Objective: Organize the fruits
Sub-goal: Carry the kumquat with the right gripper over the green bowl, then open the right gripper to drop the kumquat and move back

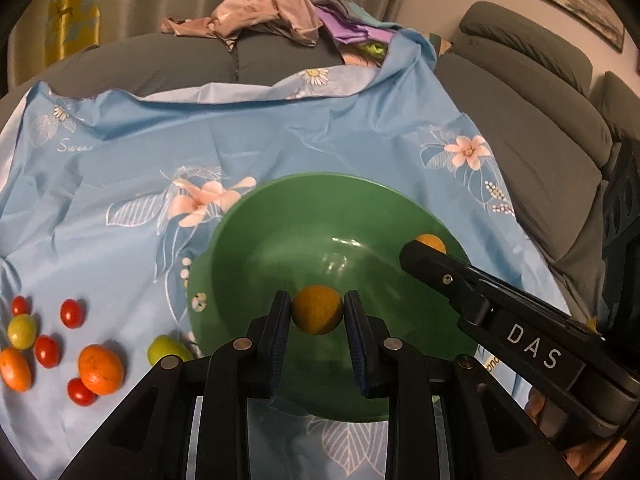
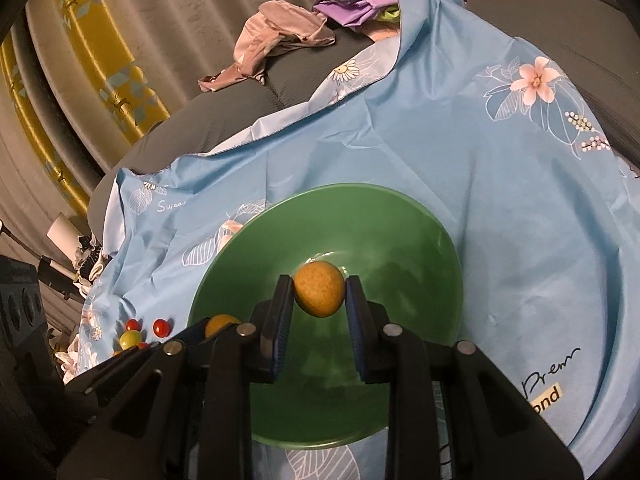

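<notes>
A green bowl [image 1: 280, 240] stands on a blue flowered cloth; it also shows in the right wrist view [image 2: 420, 248]. My left gripper [image 1: 317, 312] is shut on a yellow-orange fruit [image 1: 317, 309] over the bowl's near side. My right gripper [image 2: 319, 296] is shut on another yellow-orange fruit [image 2: 319, 288] above the bowl. In the left wrist view the right gripper [image 1: 416, 250] reaches in from the right with its fruit [image 1: 430, 242] over the bowl's right rim. In the right wrist view the left gripper's fruit [image 2: 219, 324] shows at lower left.
Loose fruits lie on the cloth left of the bowl: an orange [image 1: 100, 369], a second orange [image 1: 15, 369], several red cherry tomatoes [image 1: 72, 313], a green fruit [image 1: 168, 351] and a yellow-green one [image 1: 22, 331]. Clothes [image 1: 264, 12] are piled on the grey sofa behind.
</notes>
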Demonstrator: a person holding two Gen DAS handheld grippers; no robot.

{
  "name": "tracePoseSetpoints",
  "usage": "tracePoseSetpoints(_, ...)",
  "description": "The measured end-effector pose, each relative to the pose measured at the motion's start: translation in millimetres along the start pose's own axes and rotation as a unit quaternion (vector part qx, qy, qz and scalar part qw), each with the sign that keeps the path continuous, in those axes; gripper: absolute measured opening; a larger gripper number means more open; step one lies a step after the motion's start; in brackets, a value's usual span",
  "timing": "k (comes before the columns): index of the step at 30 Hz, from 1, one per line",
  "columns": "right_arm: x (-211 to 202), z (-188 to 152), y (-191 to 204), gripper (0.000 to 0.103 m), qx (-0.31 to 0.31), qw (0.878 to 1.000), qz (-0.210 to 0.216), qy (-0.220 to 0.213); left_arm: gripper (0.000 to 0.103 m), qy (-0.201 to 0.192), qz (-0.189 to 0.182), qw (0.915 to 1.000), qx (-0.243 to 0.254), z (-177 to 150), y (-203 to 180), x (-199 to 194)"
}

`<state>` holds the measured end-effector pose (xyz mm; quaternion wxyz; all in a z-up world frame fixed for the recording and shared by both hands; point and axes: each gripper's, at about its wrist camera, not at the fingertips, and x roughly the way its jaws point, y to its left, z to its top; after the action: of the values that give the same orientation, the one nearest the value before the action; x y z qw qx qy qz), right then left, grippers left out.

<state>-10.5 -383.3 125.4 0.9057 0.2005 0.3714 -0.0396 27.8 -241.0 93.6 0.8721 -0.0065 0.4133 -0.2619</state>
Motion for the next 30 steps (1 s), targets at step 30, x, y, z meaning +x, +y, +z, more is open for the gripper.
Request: tracePoseSetpoints(30,-1,0,9,0.057,-0.006,1.000,-0.008,-0.002,0.053,-0.015,0.002,0.9995,-0.026,-2,22,-26)
